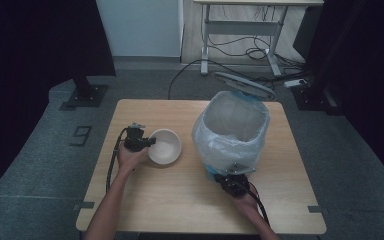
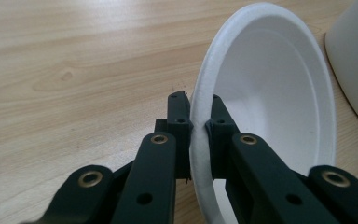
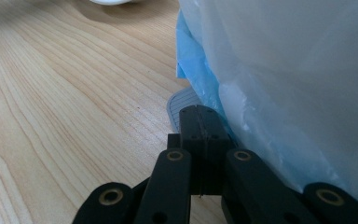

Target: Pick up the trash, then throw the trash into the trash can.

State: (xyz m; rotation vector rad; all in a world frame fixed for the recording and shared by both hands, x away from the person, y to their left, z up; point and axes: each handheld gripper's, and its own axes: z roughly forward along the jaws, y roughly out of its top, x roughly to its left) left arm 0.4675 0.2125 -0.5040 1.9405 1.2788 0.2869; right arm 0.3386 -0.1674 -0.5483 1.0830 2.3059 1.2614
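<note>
Dark curtains and grey carpet surround a light wooden table, seen from above, with my two forearms coming in from the bottom edge. On my left, my left gripper meets the near rim of a white bowl that sits toward the left half of the table. On my right, my right gripper rests at the foot of a bin lined with a pale, translucent bag, its lid tipped up at the back. From this height I cannot see how either pair of jaws stands. My left gripper view settles one of them: my left gripper is clamped on the bowl's rim, one black pad outside the wall and one inside, and the bowl looks tilted, its hollow facing sideways toward the camera, with wood grain behind it and the pale side of the bin at the right edge. My right gripper view settles the other: my right gripper has its jaws pressed flat together with nothing between them, their tips over a small grey ribbed pedal at the bin's base. Close on the right hangs the crinkled liner bag, with a blue layer showing beneath it, detail that the overhead picture only hints at. A sliver of the white bowl peeks in at the top of that view.
</note>
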